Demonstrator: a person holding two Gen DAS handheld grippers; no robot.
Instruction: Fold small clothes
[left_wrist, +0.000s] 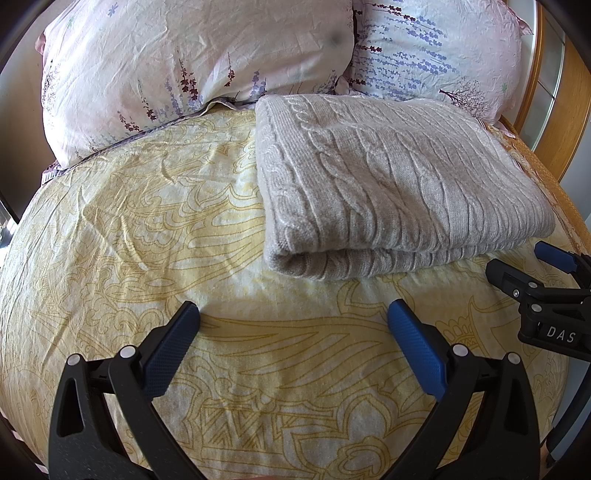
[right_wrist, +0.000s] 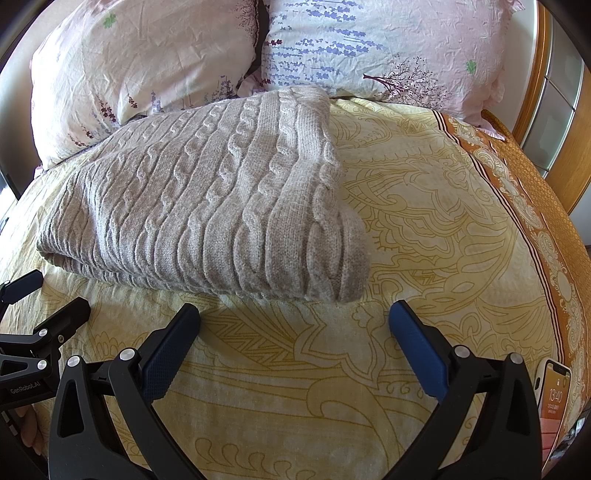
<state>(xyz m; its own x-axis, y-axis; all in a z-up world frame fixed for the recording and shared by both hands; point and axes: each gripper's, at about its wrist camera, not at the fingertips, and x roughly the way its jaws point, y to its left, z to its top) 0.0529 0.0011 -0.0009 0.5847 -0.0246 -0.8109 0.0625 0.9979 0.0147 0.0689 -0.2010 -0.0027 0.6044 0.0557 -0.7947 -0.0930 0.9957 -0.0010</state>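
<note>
A grey cable-knit sweater (left_wrist: 388, 184) lies folded in a neat rectangle on the yellow patterned bed sheet (left_wrist: 147, 221), just in front of the pillows. My left gripper (left_wrist: 293, 314) is open over bare sheet, a little short of the sweater's near fold and holding nothing. In the right wrist view the same sweater (right_wrist: 207, 206) lies to the upper left. My right gripper (right_wrist: 295, 314) is open and empty just below its near right corner. Each gripper shows at the edge of the other's view: the right gripper (left_wrist: 517, 266) at the right, the left gripper (right_wrist: 48, 295) at the left.
Two floral pillows (left_wrist: 184, 66) (right_wrist: 369, 48) lean at the head of the bed. A wooden bed frame (right_wrist: 569, 122) runs along the right side. A phone (right_wrist: 554, 398) with a lit screen lies on the sheet's orange border (right_wrist: 535, 199) at the right.
</note>
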